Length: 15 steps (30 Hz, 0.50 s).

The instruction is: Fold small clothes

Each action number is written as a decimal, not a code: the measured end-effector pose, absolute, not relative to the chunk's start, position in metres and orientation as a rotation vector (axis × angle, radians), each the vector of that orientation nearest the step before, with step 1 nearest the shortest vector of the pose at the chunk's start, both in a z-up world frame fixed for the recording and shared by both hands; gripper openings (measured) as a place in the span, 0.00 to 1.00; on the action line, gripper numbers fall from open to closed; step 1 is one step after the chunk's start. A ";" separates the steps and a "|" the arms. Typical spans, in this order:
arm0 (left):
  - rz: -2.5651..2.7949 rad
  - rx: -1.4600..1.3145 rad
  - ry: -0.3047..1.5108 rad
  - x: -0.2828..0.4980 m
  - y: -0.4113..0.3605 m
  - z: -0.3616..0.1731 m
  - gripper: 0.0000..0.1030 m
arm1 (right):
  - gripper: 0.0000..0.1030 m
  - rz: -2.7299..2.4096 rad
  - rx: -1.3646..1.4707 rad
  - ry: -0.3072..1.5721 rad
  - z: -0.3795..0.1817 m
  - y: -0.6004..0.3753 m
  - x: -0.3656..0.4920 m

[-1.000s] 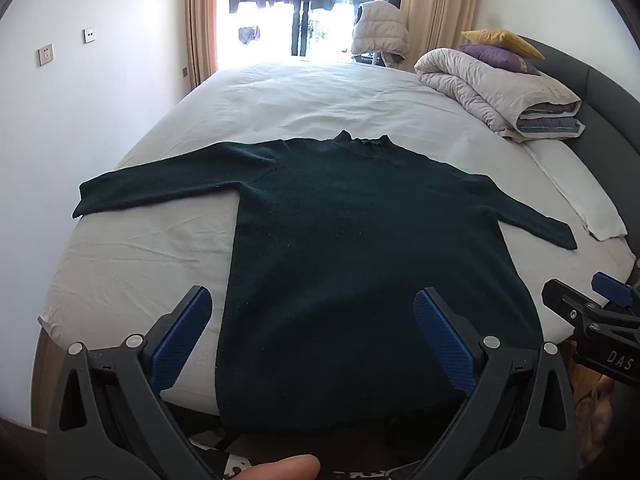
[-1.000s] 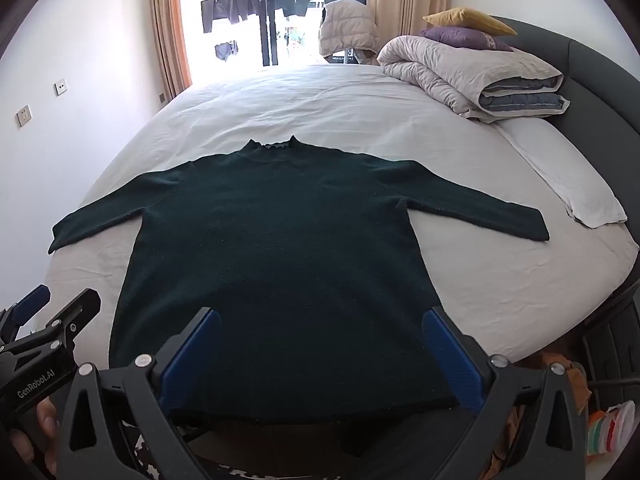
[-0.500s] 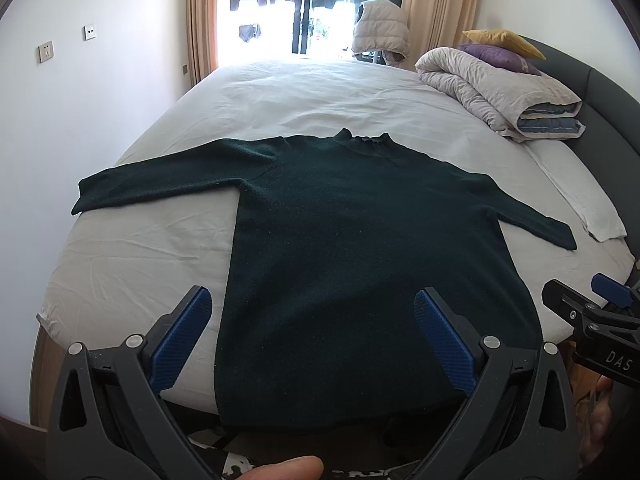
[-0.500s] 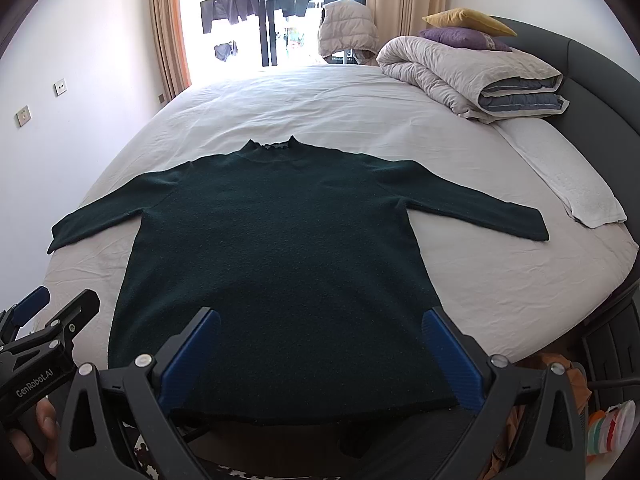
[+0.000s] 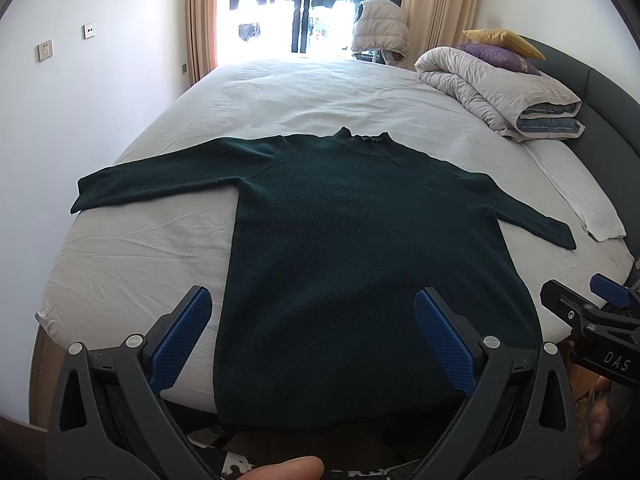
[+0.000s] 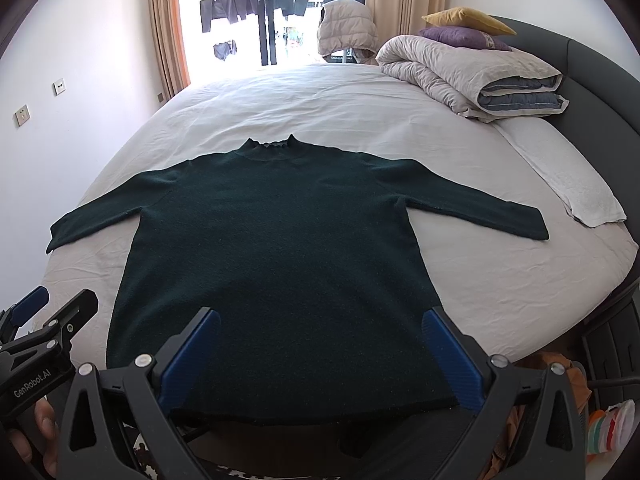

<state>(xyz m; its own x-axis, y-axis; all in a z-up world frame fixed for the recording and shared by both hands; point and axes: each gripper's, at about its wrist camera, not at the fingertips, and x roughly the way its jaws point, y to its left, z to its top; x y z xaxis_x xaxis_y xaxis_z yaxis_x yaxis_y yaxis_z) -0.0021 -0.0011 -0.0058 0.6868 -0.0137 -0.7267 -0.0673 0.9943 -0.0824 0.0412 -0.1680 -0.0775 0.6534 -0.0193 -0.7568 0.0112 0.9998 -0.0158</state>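
**A:** How were the jaws you held?

**B:** Your left gripper (image 5: pixel 310 332) had its blue-padded jaws spread wide apart, clamping nothing. Your right gripper (image 6: pixel 320 350) was the same, jaws wide and empty. Both hovered near the hem, at the near edge of the bed, and neither touched the cloth.

**A:** And the garment?

**B:** A dark green sweater (image 6: pixel 276 264) lay flat on the white bed sheet (image 6: pixel 360 108), hem towards you, ruffled collar pointing away to the window (image 6: pixel 272 12). Both sleeves were stretched straight out to the sides.

**A:** What lay beyond it?

**B:** A folded duvet (image 6: pixel 468 76) sat at the far right of the bed, with a purple cushion (image 6: pixel 460 36) and a yellow cushion (image 6: pixel 466 16) stacked on top. A pale padded vest (image 6: pixel 346 26) hung by the window.
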 end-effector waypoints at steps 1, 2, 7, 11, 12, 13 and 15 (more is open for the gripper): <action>0.030 -0.106 0.813 -0.002 -0.001 -0.006 1.00 | 1.00 -0.017 -0.009 0.859 -0.078 -0.169 0.041; 0.029 -0.106 0.813 -0.002 -0.001 -0.006 1.00 | 1.00 -0.016 -0.009 0.859 -0.077 -0.168 0.041; 0.029 -0.107 0.815 -0.002 -0.001 -0.006 1.00 | 1.00 -0.016 -0.007 0.862 -0.078 -0.168 0.041; 0.030 -0.107 0.816 -0.002 -0.001 -0.006 1.00 | 1.00 -0.017 -0.007 0.861 -0.079 -0.169 0.041; 0.030 -0.107 0.815 -0.002 -0.001 -0.006 1.00 | 1.00 -0.017 -0.006 0.861 -0.079 -0.169 0.041; 0.031 -0.106 0.815 -0.002 -0.001 -0.006 1.00 | 1.00 -0.017 -0.007 0.861 -0.079 -0.169 0.041; 0.030 -0.107 0.816 -0.002 -0.001 -0.006 1.00 | 1.00 -0.018 -0.007 0.863 -0.080 -0.169 0.041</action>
<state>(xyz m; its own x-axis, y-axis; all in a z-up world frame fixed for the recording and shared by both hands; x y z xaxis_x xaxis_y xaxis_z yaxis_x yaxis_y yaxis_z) -0.0019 -0.0010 -0.0062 0.6851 -0.0145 -0.7283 -0.0681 0.9942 -0.0838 0.0409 -0.1690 -0.0795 0.6504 -0.0185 -0.7594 0.0127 0.9998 -0.0134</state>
